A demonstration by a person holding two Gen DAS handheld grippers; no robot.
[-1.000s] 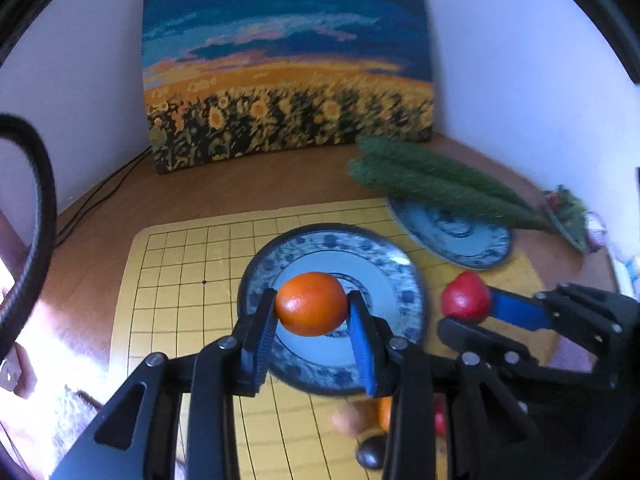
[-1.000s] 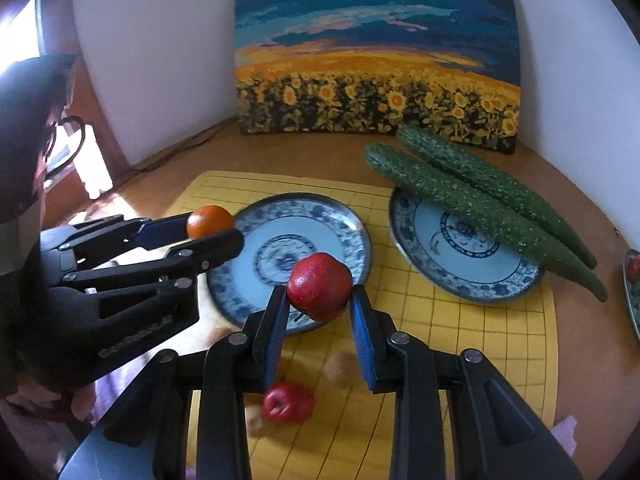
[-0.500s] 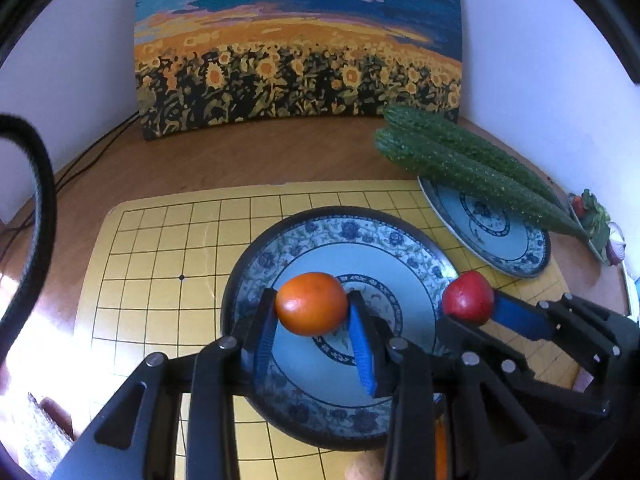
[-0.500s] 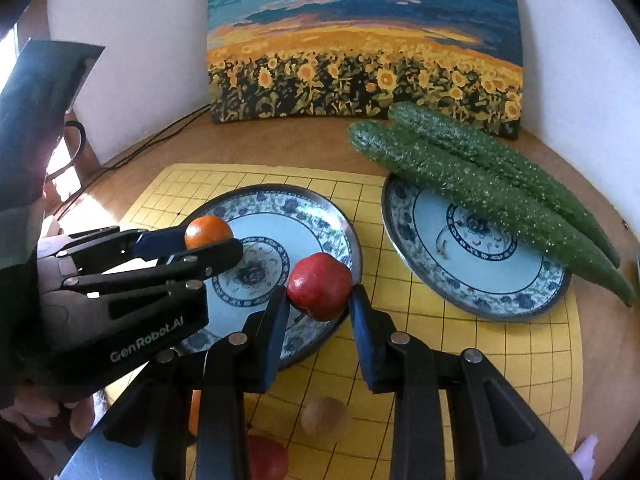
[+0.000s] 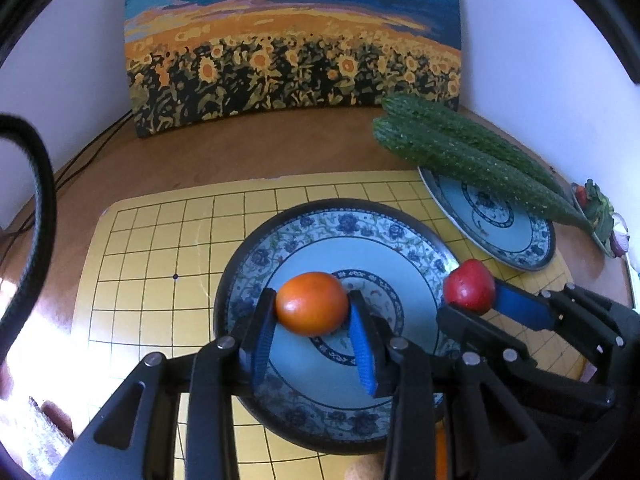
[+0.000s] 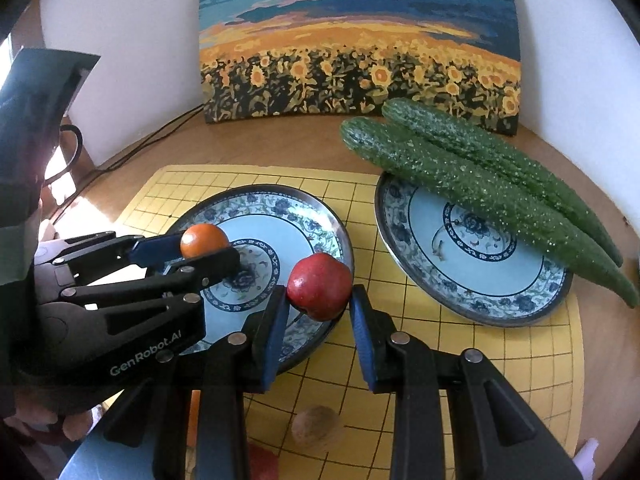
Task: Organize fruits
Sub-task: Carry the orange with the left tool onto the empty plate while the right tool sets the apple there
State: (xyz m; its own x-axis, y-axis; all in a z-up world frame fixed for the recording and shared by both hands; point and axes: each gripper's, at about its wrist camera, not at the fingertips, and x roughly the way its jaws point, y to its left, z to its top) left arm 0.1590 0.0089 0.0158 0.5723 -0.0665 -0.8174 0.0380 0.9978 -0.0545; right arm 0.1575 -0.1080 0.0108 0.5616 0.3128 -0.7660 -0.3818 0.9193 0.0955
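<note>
My left gripper (image 5: 312, 312) is shut on an orange fruit (image 5: 311, 309) and holds it above the middle of a blue patterned plate (image 5: 312, 224). My right gripper (image 6: 319, 300) is shut on a red apple (image 6: 319, 286) above that plate's right rim (image 6: 332, 220). The left gripper with the orange fruit (image 6: 204, 240) shows in the right wrist view; the right gripper with the apple (image 5: 469, 286) shows in the left wrist view. A brown round fruit (image 6: 318, 427) and part of a red fruit (image 6: 262, 462) lie on the yellow grid mat (image 6: 520, 364) below.
A second blue plate (image 6: 472, 276) on the right carries two long green cucumbers (image 6: 472, 184) across its far rim. A sunflower painting (image 6: 356, 48) leans on the wall behind. Cables (image 5: 80, 156) run along the wooden table at the left. A small decorated dish (image 5: 598, 212) sits at the far right.
Both grippers have moved forward and lower over the left plate with their fruits still held; the plates and painting look closer.
</note>
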